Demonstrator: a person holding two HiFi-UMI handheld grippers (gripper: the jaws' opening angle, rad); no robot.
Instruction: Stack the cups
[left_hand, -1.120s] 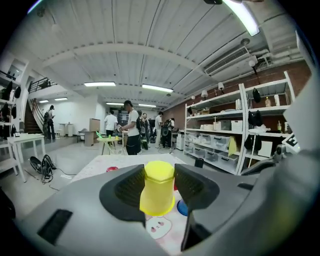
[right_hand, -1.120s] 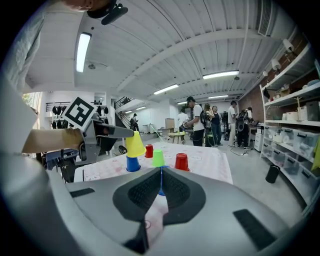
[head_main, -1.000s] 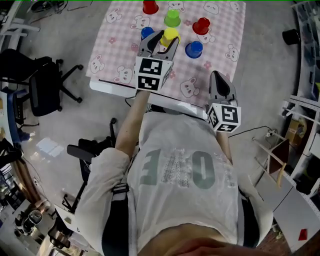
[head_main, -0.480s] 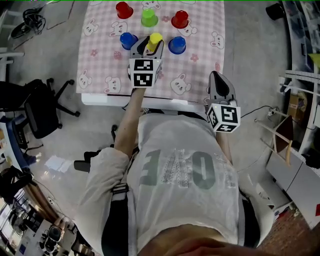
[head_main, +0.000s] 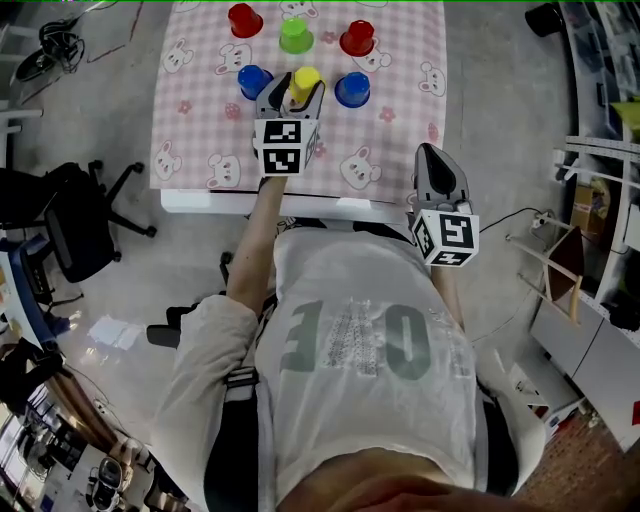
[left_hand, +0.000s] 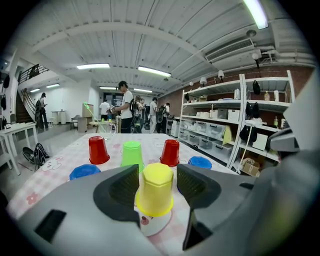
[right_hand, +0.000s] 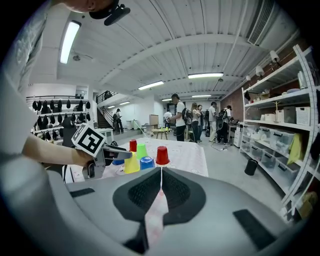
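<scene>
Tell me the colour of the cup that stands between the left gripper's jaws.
The cup is yellow; the left gripper view shows it best.

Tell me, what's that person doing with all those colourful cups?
A person holds a gripper in each hand at a table with a bunny cloth. The left gripper is open around the upside-down yellow cup, which looks not yet squeezed. The right gripper is shut and empty, back by the table's near edge. The red cups, green cup and blue cups stand apart, nothing stacked.
</scene>
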